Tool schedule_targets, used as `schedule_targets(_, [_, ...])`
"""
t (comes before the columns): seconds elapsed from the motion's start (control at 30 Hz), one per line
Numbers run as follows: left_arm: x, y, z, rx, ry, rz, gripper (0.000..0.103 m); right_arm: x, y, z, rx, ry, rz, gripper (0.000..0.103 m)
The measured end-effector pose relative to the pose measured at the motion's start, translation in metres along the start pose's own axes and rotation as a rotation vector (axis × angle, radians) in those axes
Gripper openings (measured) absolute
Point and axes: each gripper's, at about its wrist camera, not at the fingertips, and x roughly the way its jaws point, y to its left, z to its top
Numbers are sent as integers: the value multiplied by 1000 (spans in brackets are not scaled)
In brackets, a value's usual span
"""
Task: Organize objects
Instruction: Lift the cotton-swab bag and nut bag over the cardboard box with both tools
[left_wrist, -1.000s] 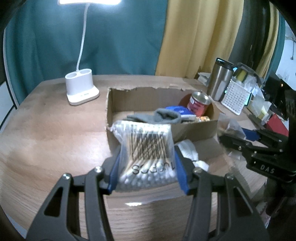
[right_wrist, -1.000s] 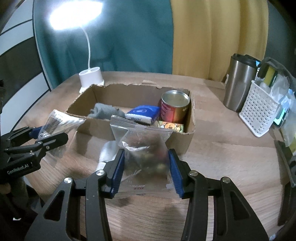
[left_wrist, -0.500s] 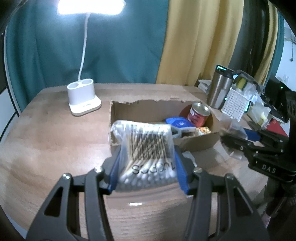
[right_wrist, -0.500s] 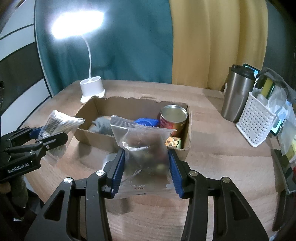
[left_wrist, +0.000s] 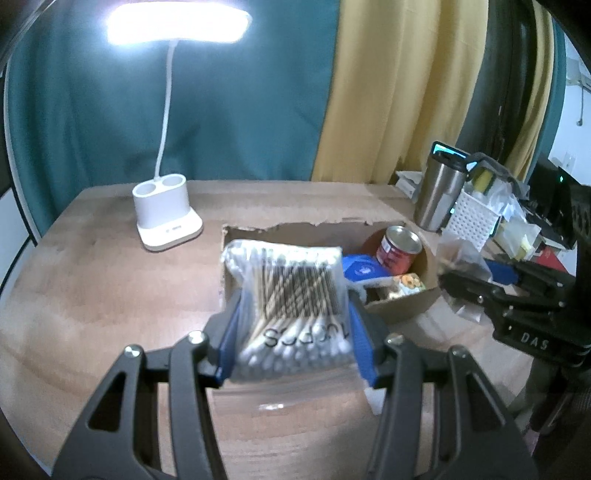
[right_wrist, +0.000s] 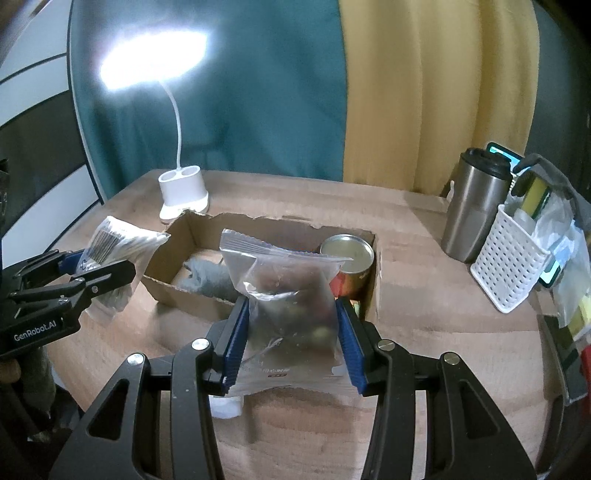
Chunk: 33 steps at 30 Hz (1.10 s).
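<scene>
My left gripper (left_wrist: 293, 341) has its blue-padded fingers (left_wrist: 229, 343) clamped on a clear plastic bag of wooden-stemmed cotton swabs (left_wrist: 291, 302), held in the air above the wooden worktop (left_wrist: 92, 295). The swab stems run lengthwise away from me toward the open brown cardboard box (left_wrist: 402, 306), white tips nearest my fingers. Black print on the bag, seen upside down, looks like "100PCS", though it is blurred. My right gripper (right_wrist: 291, 343) has its fingers (right_wrist: 349, 343) clenched on a clear, crimp-sealed plastic packet of dark round pieces (right_wrist: 288, 295), standing upright with its sealed edge on top, in the air in front of the same box; the small print low on the packet is too tiny to read. The left wrist view shows white "DAS" lettering on my right gripper's side, and inside the box a blue pack (left_wrist: 364, 267), a red-labelled tin can (left_wrist: 400, 249) and a small printed packet (left_wrist: 406, 284). The right wrist view instead shows "GenRobot.AI" on my left gripper's side, a grey cloth (right_wrist: 210, 277) in the box, and the can's metal lid. Both views show a white desk lamp (left_wrist: 166, 214), lit, a steel travel mug (right_wrist: 474, 206) and a white perforated basket (right_wrist: 506, 273) at the right.
</scene>
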Motion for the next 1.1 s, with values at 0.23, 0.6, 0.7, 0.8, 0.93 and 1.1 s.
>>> schedule_targets(0.23, [10,1,7,-4,5,-4,53,7,-1,6,-1,5,7,49])
schedule_targets(0.6, [26,-3,17,-8,11,-9,53,21,-7,18,-6,13,16,49])
schedule_targets(0.7, [32,-3,20,-8,16,-12,53,27,-8,21,-10,16,18,49])
schedule_targets(0.8, [38,-3,23,-5,21,-15,53,31,-7,24,-11,17,22,49])
schedule_targets(0.93, [45,-5,27,-2,28,-18,53,37,-9,27,-11,20,28,49])
schedule_targets(1.1, [54,-9,32,1,35,-24,53,42,-14,30,-4,21,30,49])
